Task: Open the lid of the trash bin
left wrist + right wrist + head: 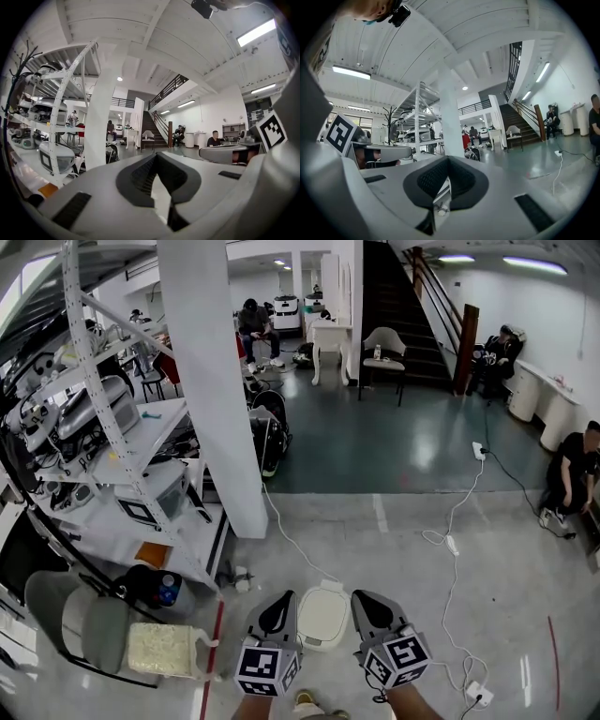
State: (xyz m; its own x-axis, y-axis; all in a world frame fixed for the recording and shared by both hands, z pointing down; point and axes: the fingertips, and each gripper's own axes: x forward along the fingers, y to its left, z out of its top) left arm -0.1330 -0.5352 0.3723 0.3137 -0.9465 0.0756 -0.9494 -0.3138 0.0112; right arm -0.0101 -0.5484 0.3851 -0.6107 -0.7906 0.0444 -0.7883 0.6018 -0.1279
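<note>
White trash bin (322, 617), edges hid by left gripper (278, 607) & right gripper (372, 606).

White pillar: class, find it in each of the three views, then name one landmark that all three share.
Head view: the white pillar rises left of centre, from the top edge to the floor.
Left gripper view: the pillar stands left of centre.
Right gripper view: the pillar stands at centre.
Shared landmark: the dark staircase, right of the pillar everywhere.

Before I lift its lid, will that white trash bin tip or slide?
The trash bin looks small and plastic, so probably light; on the smooth floor it may slide when pushed. It stands free, nothing bracing it, so lifting the lid could tip it.
</note>
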